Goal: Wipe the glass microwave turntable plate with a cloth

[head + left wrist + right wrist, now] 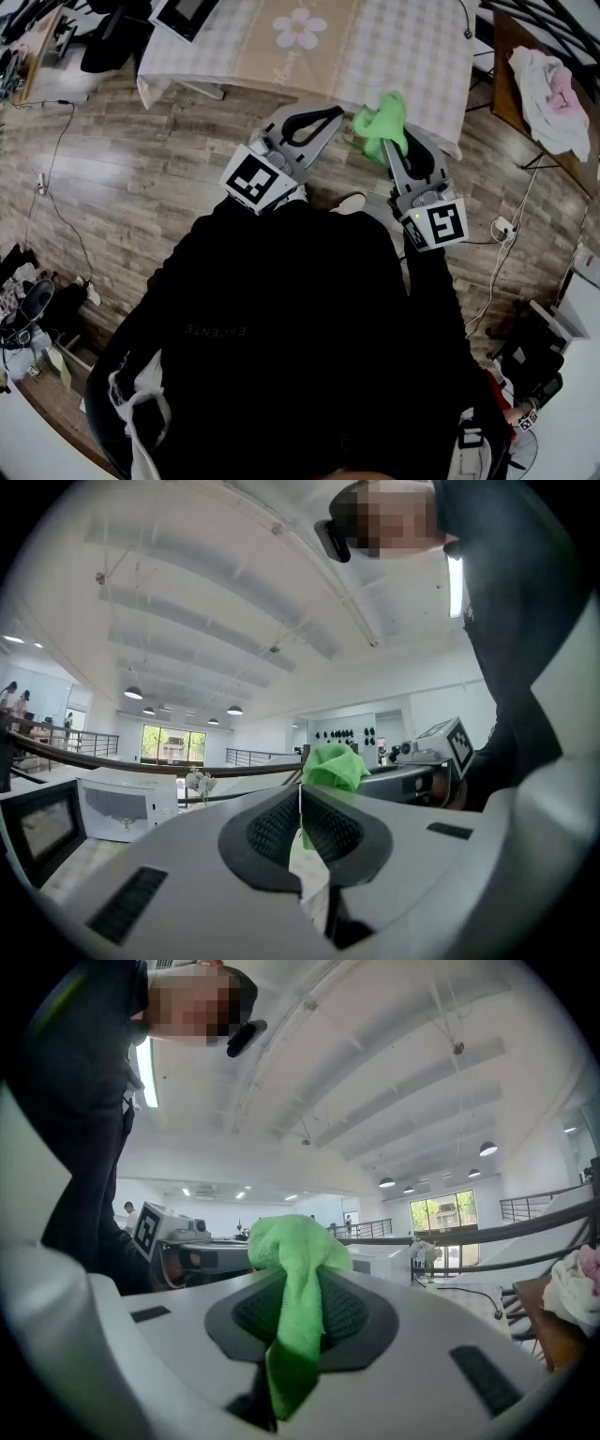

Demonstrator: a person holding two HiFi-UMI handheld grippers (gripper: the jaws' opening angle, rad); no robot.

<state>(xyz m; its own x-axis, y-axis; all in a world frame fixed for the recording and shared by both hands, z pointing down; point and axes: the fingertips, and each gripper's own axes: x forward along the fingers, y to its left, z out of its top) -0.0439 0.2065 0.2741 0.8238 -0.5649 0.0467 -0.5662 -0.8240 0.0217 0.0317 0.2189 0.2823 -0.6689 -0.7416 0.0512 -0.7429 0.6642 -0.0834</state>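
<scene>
My right gripper (392, 142) is shut on a bright green cloth (382, 124), which bunches above the fingertips. In the right gripper view the cloth (295, 1307) hangs down between the closed pads of the right gripper (302, 1290). Just left of it, my left gripper (311, 124) is shut with nothing visibly held; in its own view the left gripper (300, 810) has its pads pressed together, with the green cloth (334, 766) just beyond. Both grippers are raised and tilted up toward the ceiling. No glass turntable plate shows in any view.
A table with a checked cloth and flower print (309, 37) stands just ahead, with a dark-screened appliance (187, 11) at its far left. A white microwave (117, 803) shows in the left gripper view. A side table with white clothes (553, 89) is at the right. Cables cross the wood floor.
</scene>
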